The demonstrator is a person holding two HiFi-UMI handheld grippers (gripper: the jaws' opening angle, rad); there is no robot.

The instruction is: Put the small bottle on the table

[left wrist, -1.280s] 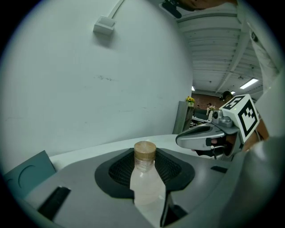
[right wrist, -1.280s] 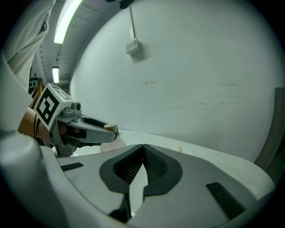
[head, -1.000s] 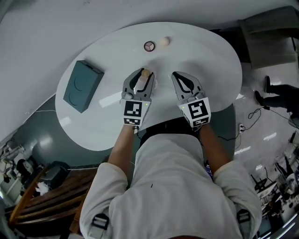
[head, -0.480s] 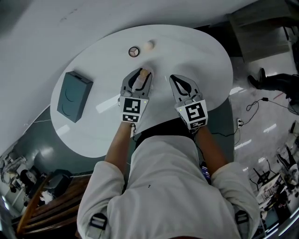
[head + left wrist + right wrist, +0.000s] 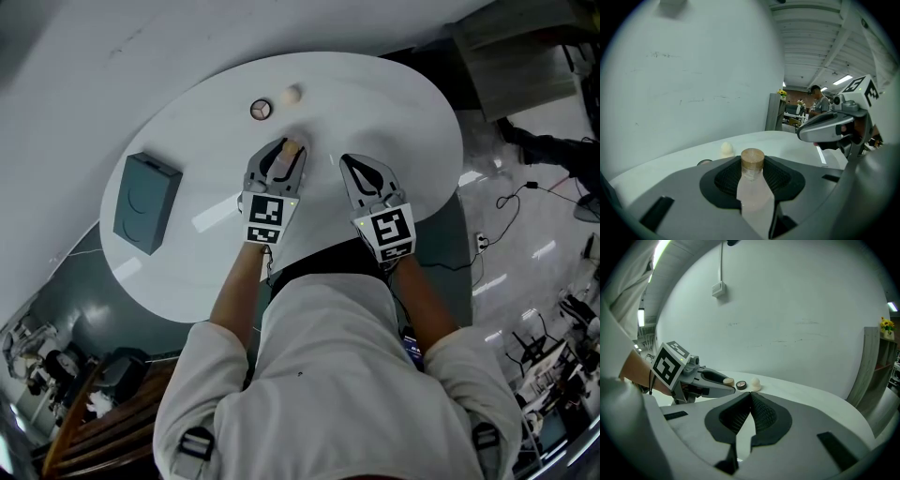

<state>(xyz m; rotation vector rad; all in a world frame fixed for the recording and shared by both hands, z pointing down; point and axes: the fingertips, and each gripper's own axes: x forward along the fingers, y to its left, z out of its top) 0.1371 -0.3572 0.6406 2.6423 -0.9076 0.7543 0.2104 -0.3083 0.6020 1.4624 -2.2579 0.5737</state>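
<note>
As the left gripper sinks, the small bottle nears the tabletop.
Its jaws stay clamped on the bottle; the right gripper has its jaws together, empty.

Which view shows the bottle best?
Left gripper view: the bottle fills the centre, cap and pale body clamped between the jaws. Head view shows the bottle small, half hidden; right gripper view shows only its cap.

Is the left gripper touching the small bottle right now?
Touching. The left gripper view shows the left gripper clamping the small bottle between its jaws.
</note>
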